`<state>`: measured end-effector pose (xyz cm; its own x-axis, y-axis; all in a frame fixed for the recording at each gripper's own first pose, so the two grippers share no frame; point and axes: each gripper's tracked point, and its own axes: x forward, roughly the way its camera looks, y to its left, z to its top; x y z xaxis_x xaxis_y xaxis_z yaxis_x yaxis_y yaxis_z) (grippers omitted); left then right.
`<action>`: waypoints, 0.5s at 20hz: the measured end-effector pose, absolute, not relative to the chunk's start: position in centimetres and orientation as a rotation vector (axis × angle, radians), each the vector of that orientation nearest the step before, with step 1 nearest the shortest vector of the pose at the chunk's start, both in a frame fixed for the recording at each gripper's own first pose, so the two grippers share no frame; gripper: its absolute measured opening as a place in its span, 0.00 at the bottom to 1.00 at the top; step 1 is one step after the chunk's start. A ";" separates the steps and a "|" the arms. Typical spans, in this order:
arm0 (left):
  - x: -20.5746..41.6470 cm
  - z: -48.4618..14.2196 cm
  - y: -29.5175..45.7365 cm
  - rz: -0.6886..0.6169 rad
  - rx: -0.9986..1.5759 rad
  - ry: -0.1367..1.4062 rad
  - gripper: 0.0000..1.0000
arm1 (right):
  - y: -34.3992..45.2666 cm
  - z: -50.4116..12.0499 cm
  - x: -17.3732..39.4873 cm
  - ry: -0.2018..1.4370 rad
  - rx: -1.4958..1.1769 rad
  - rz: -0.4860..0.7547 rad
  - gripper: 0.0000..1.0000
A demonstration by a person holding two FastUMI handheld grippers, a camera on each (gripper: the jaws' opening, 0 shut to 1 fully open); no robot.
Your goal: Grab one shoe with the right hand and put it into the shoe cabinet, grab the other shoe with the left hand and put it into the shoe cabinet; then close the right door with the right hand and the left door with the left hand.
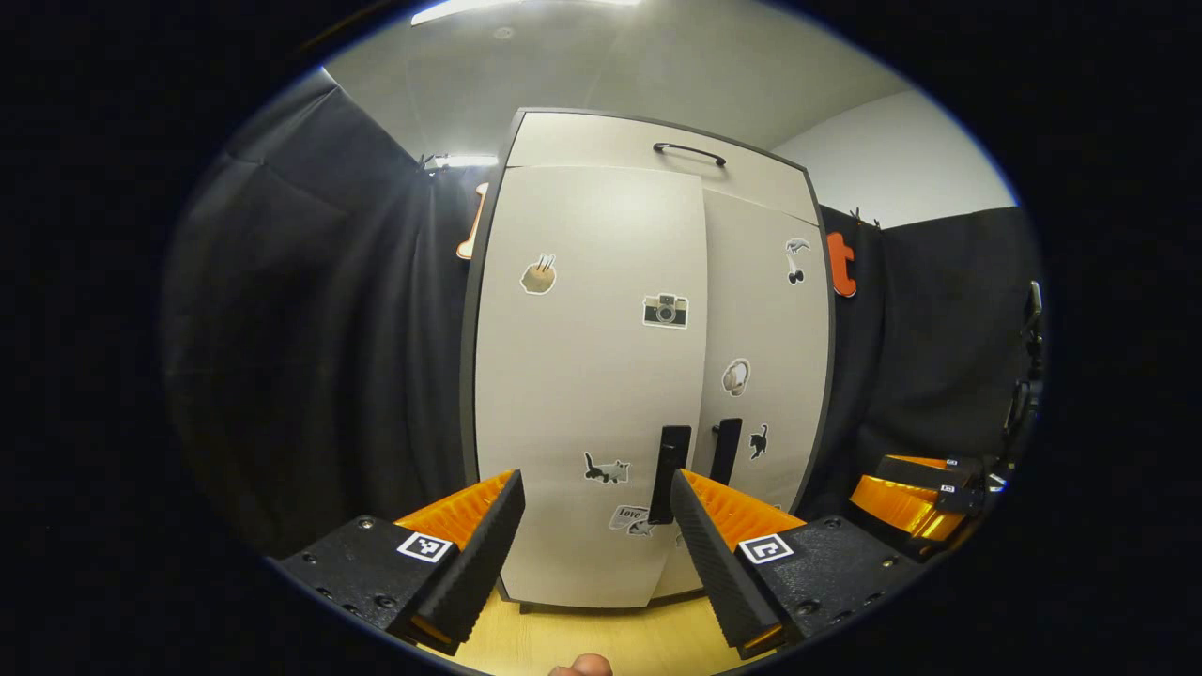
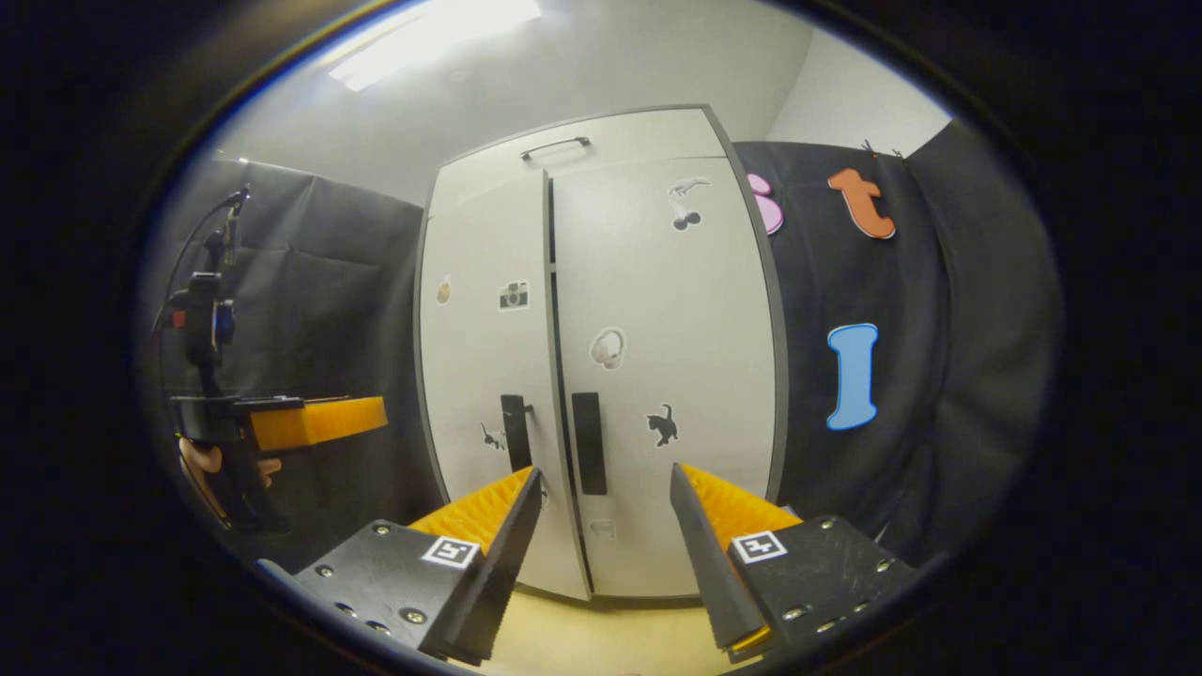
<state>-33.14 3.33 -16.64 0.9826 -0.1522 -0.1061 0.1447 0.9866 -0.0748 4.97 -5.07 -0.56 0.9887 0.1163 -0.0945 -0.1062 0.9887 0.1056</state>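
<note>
The pale shoe cabinet (image 1: 648,141) stands straight ahead, its doors dotted with small stickers. Its left door (image 1: 582,394) and right door (image 1: 770,319) look shut or nearly so, with a thin dark seam between them. Two dark upright handles (image 1: 671,474) (image 1: 725,451) flank that seam. My left gripper (image 1: 598,481) is open and holds nothing, a short way in front of the left door. In the right gripper view my right gripper (image 2: 605,472) is open too, facing the seam and the right door (image 2: 667,310). The left gripper (image 2: 300,422) shows far left there, held by a hand (image 2: 211,465).
The other gripper (image 1: 916,493) hangs at the right edge of the left gripper view. Black cloth walls close in on both sides of the cabinet. A top panel with a bar handle (image 1: 690,150) sits above the doors. A light wooden floor (image 1: 582,634) lies below.
</note>
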 end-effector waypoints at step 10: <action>-33.1 -16.9 3.4 -0.151 -0.064 0.114 0.95 | -5.2 -0.4 5.5 0.096 0.100 0.107 0.80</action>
